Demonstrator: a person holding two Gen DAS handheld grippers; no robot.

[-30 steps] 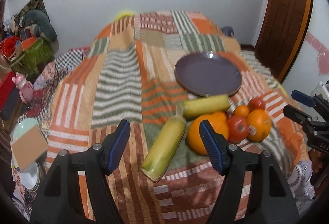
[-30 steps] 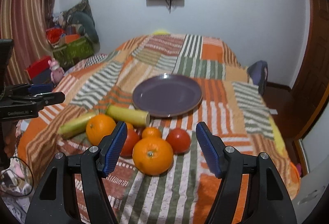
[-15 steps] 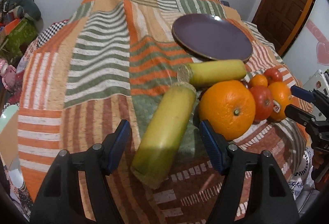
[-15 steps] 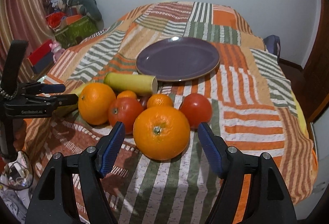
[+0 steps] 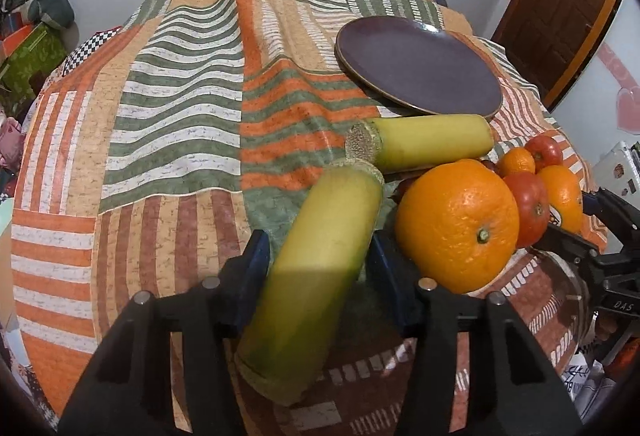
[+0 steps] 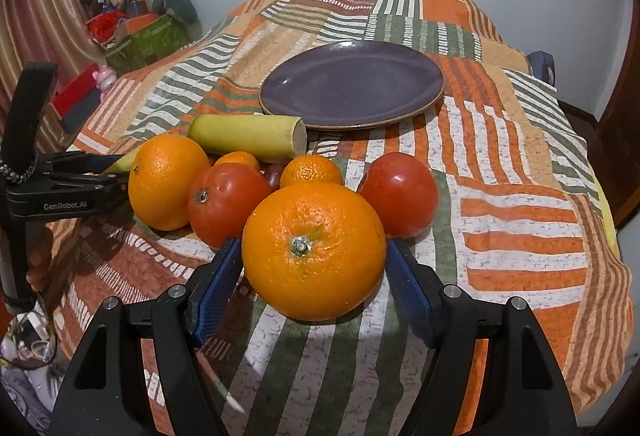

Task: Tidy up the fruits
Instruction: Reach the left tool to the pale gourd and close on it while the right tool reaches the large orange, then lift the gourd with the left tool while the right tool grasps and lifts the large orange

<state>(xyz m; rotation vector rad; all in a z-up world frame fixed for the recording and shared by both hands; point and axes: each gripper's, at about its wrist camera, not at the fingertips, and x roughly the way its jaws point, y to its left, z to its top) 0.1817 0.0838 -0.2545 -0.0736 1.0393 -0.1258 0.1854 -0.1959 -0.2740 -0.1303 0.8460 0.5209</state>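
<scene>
Left wrist view: the nearer yellow-green stalk (image 5: 316, 268) lies on the patchwork bed (image 5: 172, 123) with its long axis running up and to the right, straight out between the fingers of the left gripper (image 5: 318, 264), whose jaws have just been closing and now sit against its flanks, so it looks pinched across its width. A second stalk (image 5: 428, 141) lies crosswise beyond it, just short of the empty purple plate (image 5: 420, 75). In the right wrist view a big orange (image 6: 314, 250) sits squarely between the jaws of the right gripper (image 6: 314, 268), which stand apart, the pads beside its sides and not clearly pressing. Tomatoes (image 6: 228, 201) and smaller oranges (image 6: 310, 169) cluster just behind.
</scene>
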